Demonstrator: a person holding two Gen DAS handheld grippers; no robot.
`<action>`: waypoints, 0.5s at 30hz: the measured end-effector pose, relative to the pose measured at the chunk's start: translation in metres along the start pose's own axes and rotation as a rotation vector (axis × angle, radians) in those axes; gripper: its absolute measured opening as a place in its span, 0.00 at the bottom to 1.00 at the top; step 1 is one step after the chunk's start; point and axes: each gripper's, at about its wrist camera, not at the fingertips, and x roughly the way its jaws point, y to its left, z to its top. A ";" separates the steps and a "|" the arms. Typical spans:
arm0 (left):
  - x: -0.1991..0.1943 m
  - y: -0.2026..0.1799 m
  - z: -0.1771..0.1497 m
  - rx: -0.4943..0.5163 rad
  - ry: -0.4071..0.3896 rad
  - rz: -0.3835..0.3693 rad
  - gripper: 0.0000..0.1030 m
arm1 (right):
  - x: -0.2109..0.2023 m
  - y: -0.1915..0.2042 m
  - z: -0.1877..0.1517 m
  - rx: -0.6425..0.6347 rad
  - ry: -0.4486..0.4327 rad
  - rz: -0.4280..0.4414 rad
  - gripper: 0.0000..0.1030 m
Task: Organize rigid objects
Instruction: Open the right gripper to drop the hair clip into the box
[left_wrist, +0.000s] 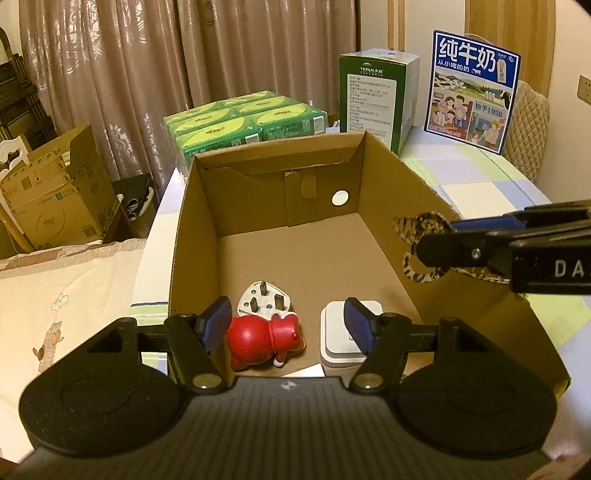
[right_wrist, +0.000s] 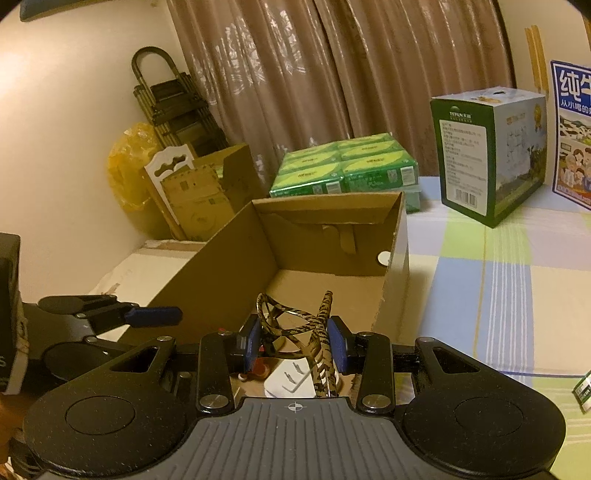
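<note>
Glasses (right_wrist: 295, 328), apparently temples-up, clamped by right hand-held gripper (right_wrist: 295, 345); left hand-held gripper (left_wrist: 288, 325) released.

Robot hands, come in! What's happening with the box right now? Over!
Left gripper open, empty, over cardboard box. Right gripper shut on tiger-striped hair clip at box's edge. Red toy, white plug, white switch inside. Nothing blocking.

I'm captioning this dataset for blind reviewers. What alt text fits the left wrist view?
An open left gripper hovers over a cardboard box holding a red figurine, a white plug and a white square device. At right, the right gripper carries a leopard-print hair clip above the box wall.
</note>
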 end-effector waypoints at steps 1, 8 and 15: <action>0.000 0.000 0.000 0.000 -0.001 -0.001 0.62 | 0.000 0.000 0.000 -0.002 0.003 -0.002 0.34; -0.001 0.000 -0.001 -0.007 -0.001 -0.002 0.62 | 0.000 -0.001 -0.002 -0.008 0.004 0.000 0.34; -0.002 0.000 -0.001 -0.005 -0.002 -0.005 0.62 | 0.000 0.000 -0.002 -0.008 0.004 0.002 0.34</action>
